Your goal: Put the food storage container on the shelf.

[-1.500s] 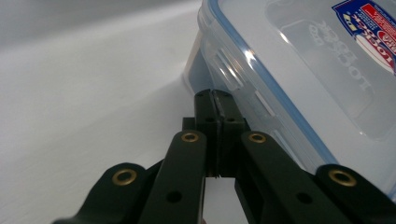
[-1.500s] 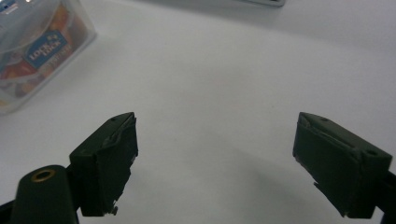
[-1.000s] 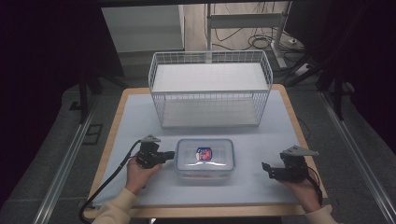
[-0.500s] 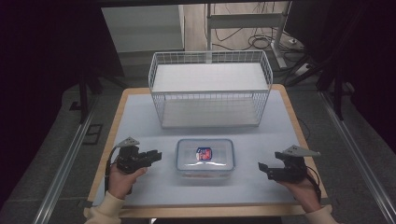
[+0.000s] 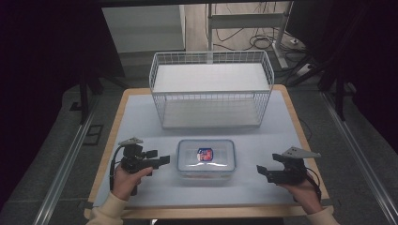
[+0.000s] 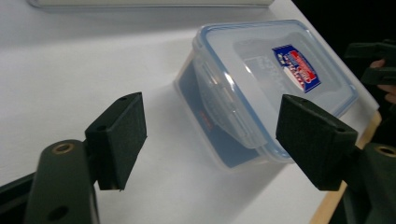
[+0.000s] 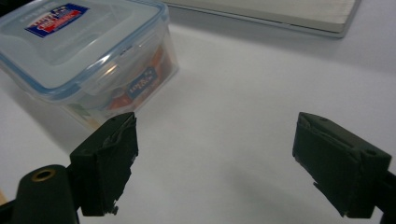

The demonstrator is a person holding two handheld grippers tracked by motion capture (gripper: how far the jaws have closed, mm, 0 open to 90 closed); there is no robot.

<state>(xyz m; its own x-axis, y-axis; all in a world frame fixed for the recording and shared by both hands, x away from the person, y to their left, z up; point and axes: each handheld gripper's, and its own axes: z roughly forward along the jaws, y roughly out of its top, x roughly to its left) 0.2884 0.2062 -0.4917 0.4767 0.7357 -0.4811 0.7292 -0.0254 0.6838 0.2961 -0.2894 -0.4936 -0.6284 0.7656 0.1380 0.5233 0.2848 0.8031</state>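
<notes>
Near the bottom edge of the high view, two hands come in w/ a claw each. Left claw [image 5: 162, 160] sits lower left of frame, jaws spread wide and just been opening, nothing between them; in the left gripper view the pads frame bare tabletop w/ the box's short end beyond them, no contact. Right claw [image 5: 259, 169] sits lower right, jaws also spread, empty; the right gripper view shows its pads wide apart over white surface, the box off at upper left.

Between them, approx. centre-bottom of the high view, lies the clear plastic box [image 5: 205, 158], blue-rimmed lid clipped on, red/blue label on top, something orange inside. It rests flat on the tabletop [image 5: 141, 122]. Long axis runs left-right across the frame, so each short end faces a claw. Left claw is just beside the box's left end, pointing at it; right claw is farther off, clear gap to the right end. My read: left is the nearer hand for any next grab, and its spread looks narrower than the short end's width, so a side latch is the likelier target.

Farther up the frame stands a white wire basket [image 5: 211, 96], well apart from the box.
</notes>
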